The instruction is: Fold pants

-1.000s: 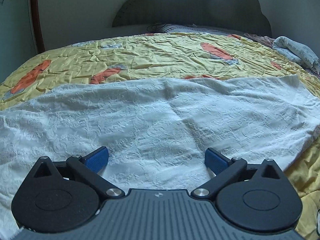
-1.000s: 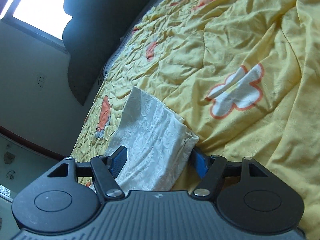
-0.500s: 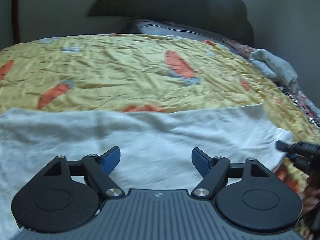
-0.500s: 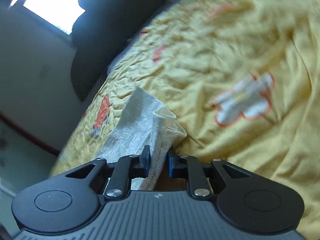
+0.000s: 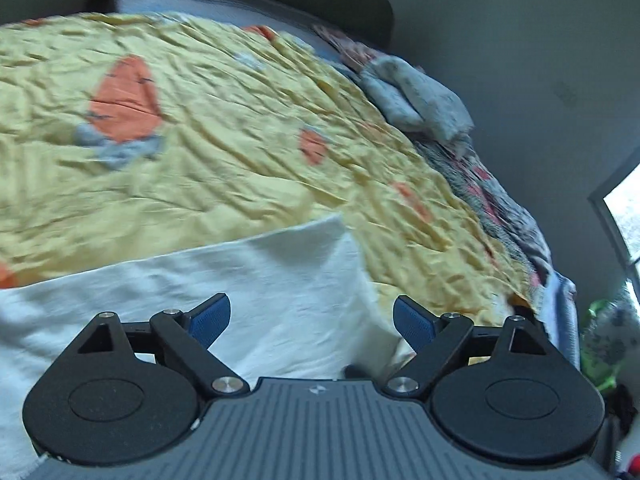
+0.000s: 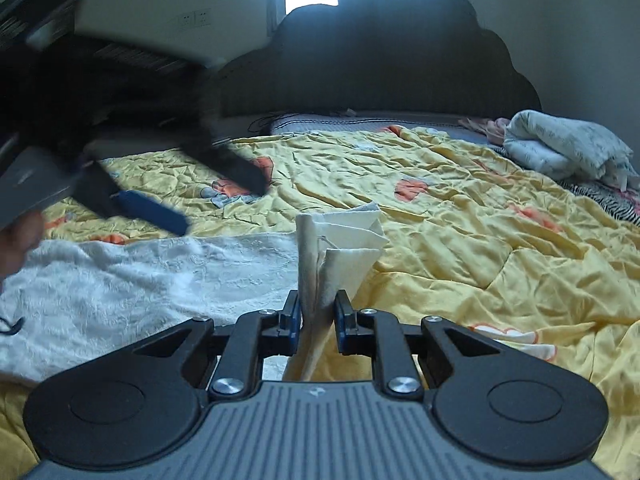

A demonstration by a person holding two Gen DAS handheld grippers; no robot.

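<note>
1. Since a second ago, the right gripper (image 6: 316,316) has closed its blue pads on the hem end of the white pants (image 6: 160,280) and lifted it, where before its jaws stood wide around the cloth.
2. Over the same second the left gripper (image 5: 310,316) has swung towards the same end of the garment; its jaws stay spread and hold nothing.
3. From the right wrist view, the pinched end stands up in a bunched fold between the pads, while the rest of the pants lies flat across the yellow quilt (image 6: 480,240), running off to the left.
4. From the left wrist view, the pants' far corner (image 5: 332,224) lies flat on the quilt ahead of the open jaws.
5. I'd judge the cloth light, thin and limp: it sags wherever it is not held, and the embossed weave should give the pads fair grip.
6. A sensible hold for the left gripper looks to be the free corner of that hem, so both corners travel together and the fold lands square.
7. With one corner pinched alone, the layers could slide apart and skew.
</note>
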